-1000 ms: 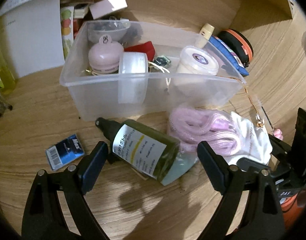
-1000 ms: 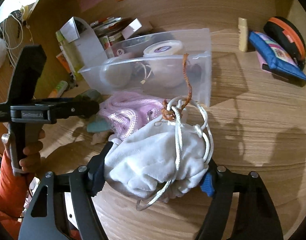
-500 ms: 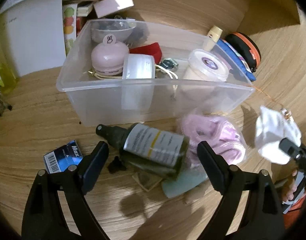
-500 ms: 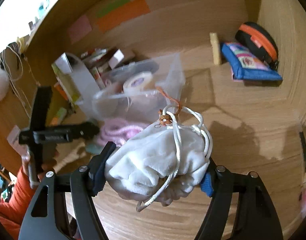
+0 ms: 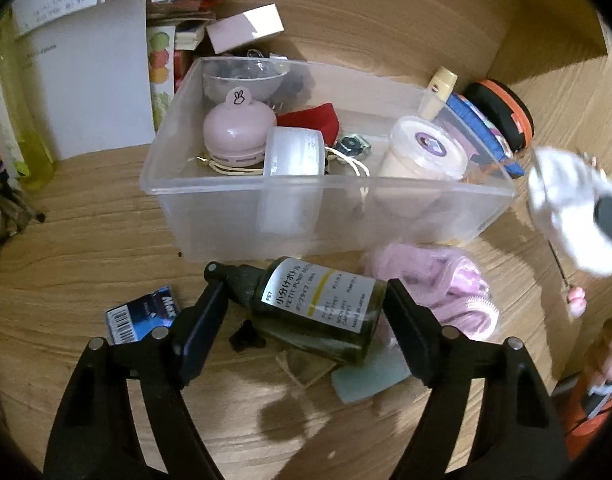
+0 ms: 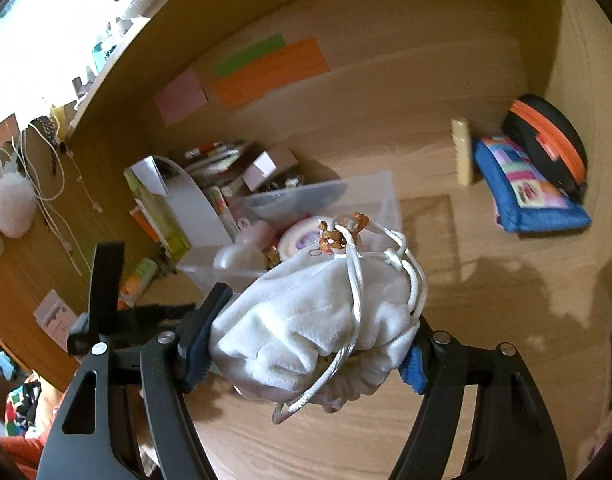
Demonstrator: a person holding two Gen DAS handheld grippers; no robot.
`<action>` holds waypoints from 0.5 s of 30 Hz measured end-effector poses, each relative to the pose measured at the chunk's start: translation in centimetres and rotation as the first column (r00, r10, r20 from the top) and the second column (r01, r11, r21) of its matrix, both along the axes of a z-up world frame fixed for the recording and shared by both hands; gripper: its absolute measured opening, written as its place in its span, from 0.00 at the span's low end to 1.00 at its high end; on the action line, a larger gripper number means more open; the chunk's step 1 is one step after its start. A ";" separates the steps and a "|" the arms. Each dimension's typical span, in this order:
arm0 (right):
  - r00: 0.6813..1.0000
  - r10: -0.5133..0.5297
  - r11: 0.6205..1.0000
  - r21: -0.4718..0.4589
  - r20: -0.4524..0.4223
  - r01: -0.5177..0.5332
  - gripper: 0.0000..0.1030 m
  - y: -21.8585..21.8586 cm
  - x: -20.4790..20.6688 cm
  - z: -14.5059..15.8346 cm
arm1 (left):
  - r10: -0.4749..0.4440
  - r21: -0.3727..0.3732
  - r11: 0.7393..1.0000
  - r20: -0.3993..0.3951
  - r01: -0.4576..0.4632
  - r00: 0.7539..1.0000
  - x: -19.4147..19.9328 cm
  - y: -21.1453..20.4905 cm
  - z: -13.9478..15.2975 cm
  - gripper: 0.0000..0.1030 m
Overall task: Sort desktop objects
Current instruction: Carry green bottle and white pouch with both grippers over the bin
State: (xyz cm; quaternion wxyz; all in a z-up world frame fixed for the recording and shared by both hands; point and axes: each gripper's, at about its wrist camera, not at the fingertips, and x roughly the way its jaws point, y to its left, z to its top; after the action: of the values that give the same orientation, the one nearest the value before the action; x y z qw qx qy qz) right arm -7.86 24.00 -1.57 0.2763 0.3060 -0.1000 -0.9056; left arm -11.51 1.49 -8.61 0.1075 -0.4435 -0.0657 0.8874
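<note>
Right gripper (image 6: pixel 306 344) is clamped on the soft white drawstring pouch (image 6: pixel 318 320), presumably for the clear plastic bin (image 5: pixel 326 200) mid-frame, while left gripper (image 5: pixel 302 320) sits apart around the dark green pump bottle (image 5: pixel 314 308).

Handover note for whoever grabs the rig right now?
Right gripper: shut on the white pouch, held in the air near the clear bin.
Left gripper: open, low over the desk, jaws either side of the green bottle, not gripping it.
Done: the bin already holds a pink case, tape roll and white tub.
Left: drop the pouch in, then the bottle, pink cord and blue box on the desk.
</note>
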 end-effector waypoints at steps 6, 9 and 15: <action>1.000 0.021 0.999 -0.030 -0.013 -0.022 0.68 -1.3 -1.1 0.8 | 0.018 0.024 1.000 -0.023 -0.017 1.000 1.2 -0.9 0.8 0.76; 0.999 0.030 0.999 -0.041 -0.019 -0.030 0.68 -2.1 -2.0 1.3 | 0.034 0.034 0.999 -0.044 -0.032 0.998 1.9 -1.3 1.5 0.76; 0.998 0.053 0.997 -0.061 -0.023 -0.055 0.68 -4.2 -4.2 2.3 | 0.089 -0.025 0.995 -0.133 -0.093 0.987 3.5 -2.5 3.5 0.76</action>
State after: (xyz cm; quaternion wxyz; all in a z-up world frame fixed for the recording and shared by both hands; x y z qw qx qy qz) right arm -12.09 19.76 0.70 0.3109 0.2903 -0.1165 -0.8975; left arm -8.05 -1.05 -5.13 0.0643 -0.3820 -0.0649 0.9196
